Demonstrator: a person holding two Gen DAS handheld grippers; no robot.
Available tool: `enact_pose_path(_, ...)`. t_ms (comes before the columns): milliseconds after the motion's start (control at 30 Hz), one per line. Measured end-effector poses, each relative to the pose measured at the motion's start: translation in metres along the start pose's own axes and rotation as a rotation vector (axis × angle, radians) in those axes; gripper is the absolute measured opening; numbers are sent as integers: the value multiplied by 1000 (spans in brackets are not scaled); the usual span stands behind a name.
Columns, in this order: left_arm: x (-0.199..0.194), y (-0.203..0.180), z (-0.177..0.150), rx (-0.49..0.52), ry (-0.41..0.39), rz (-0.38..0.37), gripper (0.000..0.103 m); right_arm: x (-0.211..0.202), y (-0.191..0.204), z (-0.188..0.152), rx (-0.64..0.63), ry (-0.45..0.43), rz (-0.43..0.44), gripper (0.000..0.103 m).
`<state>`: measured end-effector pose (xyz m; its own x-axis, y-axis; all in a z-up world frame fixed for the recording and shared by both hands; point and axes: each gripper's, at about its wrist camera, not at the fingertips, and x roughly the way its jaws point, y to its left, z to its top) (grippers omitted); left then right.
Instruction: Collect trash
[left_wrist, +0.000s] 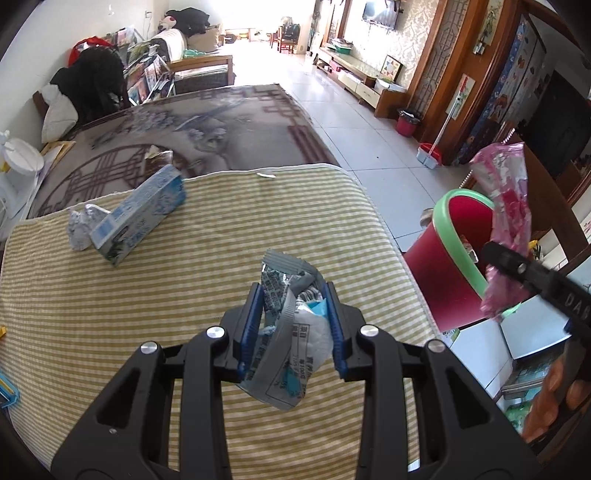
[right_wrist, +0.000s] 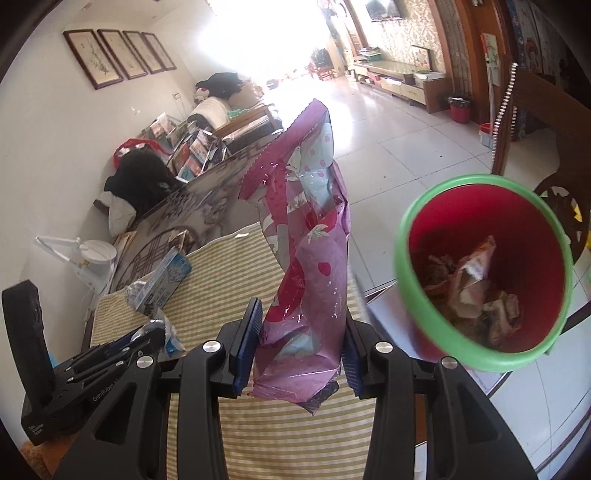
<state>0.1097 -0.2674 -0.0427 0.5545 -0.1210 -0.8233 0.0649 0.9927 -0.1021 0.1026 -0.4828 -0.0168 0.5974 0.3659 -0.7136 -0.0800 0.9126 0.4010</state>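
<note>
beside the red bin (right_wrist: 402, 254), right fingers (right_wrist: 248, 332) clamped on upright pink wrapper (right_wrist: 306, 258), long axis vertical

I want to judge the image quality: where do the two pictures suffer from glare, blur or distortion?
Left wrist view: the far end of the room is washed out by daylight, straight edges bow from the fisheye, the grey wrapper is sharp. Right wrist view: a stronger white glare fills the top centre, the pink wrapper shows small shiny highlights, the red bin looks stretched near the edge.
</note>
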Motion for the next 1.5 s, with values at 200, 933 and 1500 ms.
enact_pose_path(200, 4, -27, 4, 35, -2, 0, 32, -22, -64, 27, 92, -51, -133, 39)
enact_pose_path(933, 46, -232, 72, 328, -37, -368, 46, -111, -208, -10, 464, -270, -406, 90)
enact_pose_path(1500, 33, -152, 41, 245, -40, -274, 70, -73, -152, 1, 342, -220, -315, 90)
